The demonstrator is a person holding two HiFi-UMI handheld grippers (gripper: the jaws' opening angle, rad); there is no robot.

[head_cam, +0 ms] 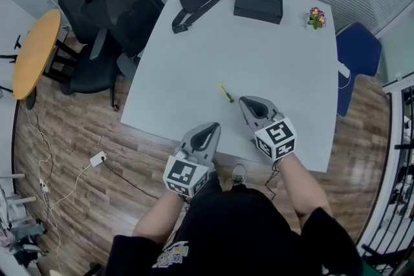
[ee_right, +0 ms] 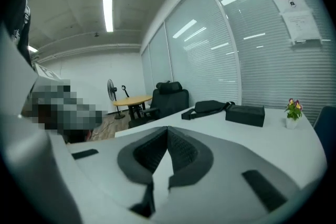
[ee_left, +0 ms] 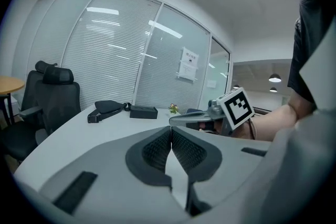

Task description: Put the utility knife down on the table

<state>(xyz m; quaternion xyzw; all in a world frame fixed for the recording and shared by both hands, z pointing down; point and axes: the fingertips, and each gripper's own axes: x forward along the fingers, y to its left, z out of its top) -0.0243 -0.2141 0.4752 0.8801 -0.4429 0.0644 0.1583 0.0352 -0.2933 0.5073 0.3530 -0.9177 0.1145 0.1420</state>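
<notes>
The utility knife point(head_cam: 226, 92), slim and yellow with a black end, lies flat on the white table point(head_cam: 284, 74) near its front middle. My right gripper point(head_cam: 244, 100) hovers just right of and nearer than the knife, apart from it, jaws shut on nothing; its own view shows the pads point(ee_right: 181, 149) pressed together. My left gripper point(head_cam: 215, 126) is held above the table's front edge, also shut and empty, its pads point(ee_left: 157, 148) touching. In the left gripper view the right gripper point(ee_left: 174, 119) shows at the right. Neither gripper view shows the knife.
At the table's far side lie a black sling bag point(head_cam: 200, 0), a black box point(head_cam: 258, 6) and a small flower pot point(head_cam: 316, 17). Black office chairs point(head_cam: 110, 16) and a round wooden table point(head_cam: 35, 52) stand at the left, a blue chair point(head_cam: 359, 52) at the right.
</notes>
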